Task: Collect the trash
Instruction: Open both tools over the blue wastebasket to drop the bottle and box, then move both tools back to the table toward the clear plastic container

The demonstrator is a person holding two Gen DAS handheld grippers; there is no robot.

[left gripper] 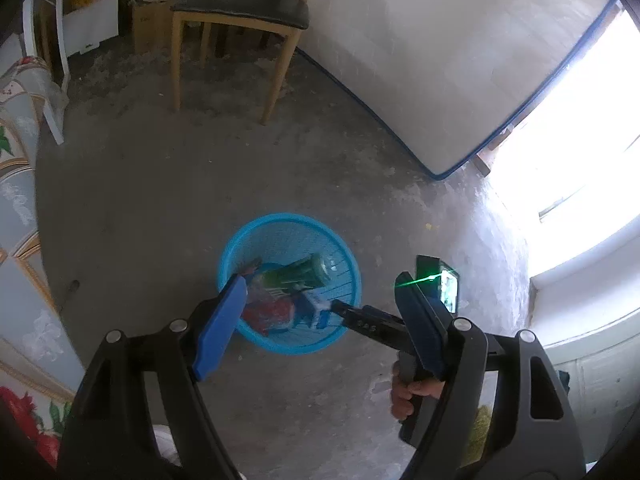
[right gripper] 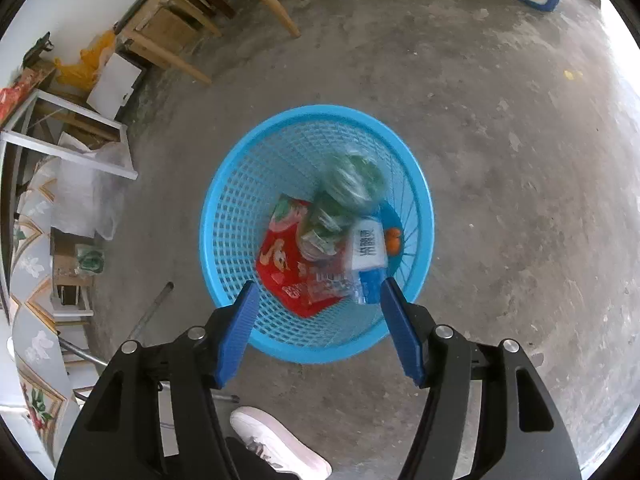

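- Nearest, lower part of the right wrist view: right gripper (right gripper: 316,292) spread wide over the near rim, blue pads apart, nothing pinched between them. A white shoe (right gripper: 280,446) at bottom centre.
- Lower part of the left wrist view: left gripper (left gripper: 320,300) likewise spread and holding nothing. Right of centre there, a hand (left gripper: 412,394) on the other tool's handle, its black arm reaching toward the basket.
- Centre of both views: blue mesh basket (right gripper: 240,208) standing on bare concrete floor (right gripper: 500,140), trash already inside.
- In the basket: red snack wrapper (right gripper: 280,260), flat against the near-left wall; probably light, thin, slippery and crinkly, best pinched at an edge or corner.
- Green can (right gripper: 344,184), blurred, lying tilted over the wrapper toward the far side; judged light, stiff but dentable, smooth, best gripped across the body.
- White and blue carton (right gripper: 368,248), just right of the can, against the right wall; likely light with flat stiff sides that suit a grip across them.
- Small orange piece (right gripper: 394,240) on the basket bottom beside the carton; kind not clear.
- Farther, upper left of the left wrist view: wooden chair (left gripper: 240,12), with cardboard boxes (left gripper: 148,20) behind.
- Upper right there: white mattress with blue piping (left gripper: 420,60) leaning upright.
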